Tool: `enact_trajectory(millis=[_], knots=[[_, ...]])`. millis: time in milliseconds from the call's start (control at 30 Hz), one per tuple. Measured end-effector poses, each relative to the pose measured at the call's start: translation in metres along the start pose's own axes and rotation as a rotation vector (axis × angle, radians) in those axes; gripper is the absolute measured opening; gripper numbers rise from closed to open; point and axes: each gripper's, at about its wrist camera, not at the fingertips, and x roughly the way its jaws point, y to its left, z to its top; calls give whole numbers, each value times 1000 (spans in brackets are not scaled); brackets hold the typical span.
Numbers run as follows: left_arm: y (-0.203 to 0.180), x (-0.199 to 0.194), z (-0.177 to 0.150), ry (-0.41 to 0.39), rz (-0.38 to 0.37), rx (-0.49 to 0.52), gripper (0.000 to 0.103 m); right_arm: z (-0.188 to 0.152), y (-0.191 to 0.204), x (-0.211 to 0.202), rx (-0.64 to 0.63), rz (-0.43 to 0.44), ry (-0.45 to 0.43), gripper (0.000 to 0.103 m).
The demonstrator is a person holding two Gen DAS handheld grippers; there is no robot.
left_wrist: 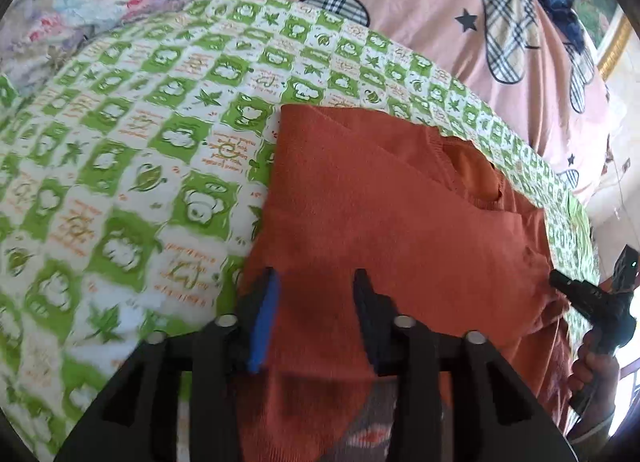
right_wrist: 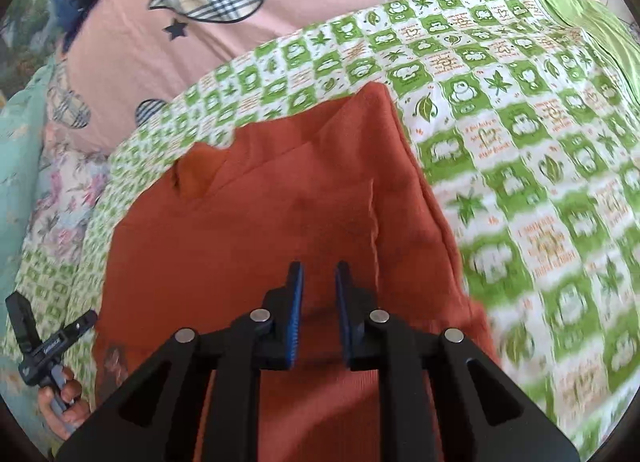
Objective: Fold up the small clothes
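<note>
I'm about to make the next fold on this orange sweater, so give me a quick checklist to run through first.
1. Left gripper free of cloth: ok, jaws apart, nothing pinched.
2. Right gripper free of cloth: ok, a narrow gap shows between the pads.
3. Orange sweater lying on the green checked sheet: ok.
4. Far corner folded neatly: ok.
5. Neckline tucked in: not ok, it shows at the edge.
6. Near hem under the grippers flat: cannot tell, hidden.
</note>
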Motion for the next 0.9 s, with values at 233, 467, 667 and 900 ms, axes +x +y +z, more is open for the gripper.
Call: enact_trajectory(millis=[233,467,667,900], knots=[[4,-66,-64,-6,-33,78,62,-73,-14,-57,-39,46,20,33],[18,-99,-133,86,-73,115,70,-134,-46,-117,-30,50,10,47],[29,-128,-194,114,-110,118,73,-179,-67,-151,-77,38,78,47],[31,-141,-243,185,-201,143,72,-217,-69,-157,-125,137,182,47]])
